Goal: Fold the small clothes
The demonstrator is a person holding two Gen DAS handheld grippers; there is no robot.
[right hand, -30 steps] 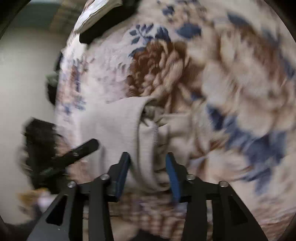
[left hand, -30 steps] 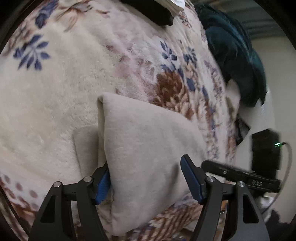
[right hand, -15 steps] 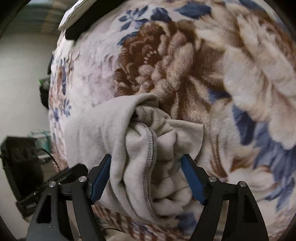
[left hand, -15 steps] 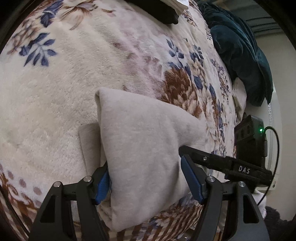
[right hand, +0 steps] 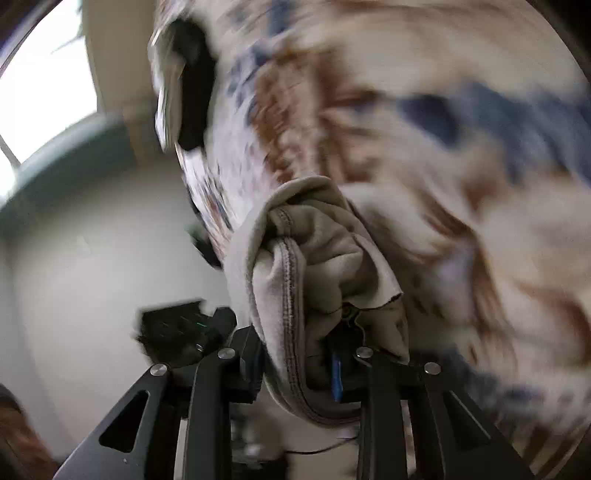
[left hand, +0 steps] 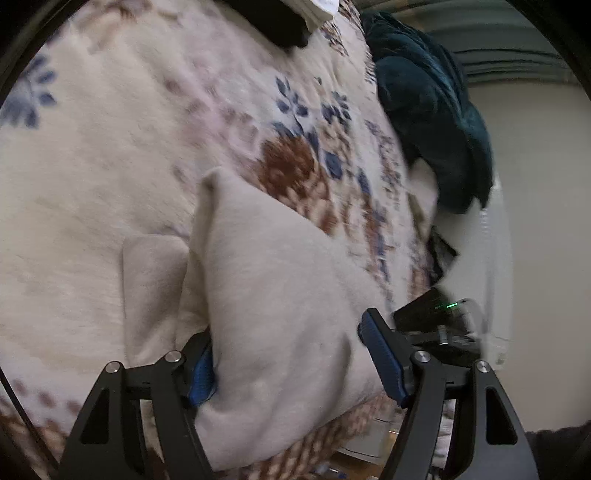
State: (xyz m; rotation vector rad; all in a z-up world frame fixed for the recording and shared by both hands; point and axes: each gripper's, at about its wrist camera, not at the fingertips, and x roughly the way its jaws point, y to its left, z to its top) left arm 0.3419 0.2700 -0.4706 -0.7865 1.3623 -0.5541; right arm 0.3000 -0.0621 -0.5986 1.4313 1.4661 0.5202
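A small beige garment (left hand: 266,295) lies folded over on a floral fleece blanket (left hand: 110,147), near its front edge. My left gripper (left hand: 291,362) is open, its blue-padded fingers (left hand: 380,354) straddling the garment's near end. In the right wrist view the same garment (right hand: 314,280) shows bunched, with a stitched hem. My right gripper (right hand: 299,365) is shut on that bunched end; the cloth hides most of its pads. The right wrist view is motion-blurred.
A dark teal blanket (left hand: 432,110) is heaped at the far right of the bed. A black object with white paper (left hand: 280,18) lies at the far edge. The other gripper's black body with a green light (left hand: 443,317) is close on the right.
My right gripper has closed on the bunched end of the garment and swung sharply, blurring its view. My left gripper stays open around the garment, shifted slightly.
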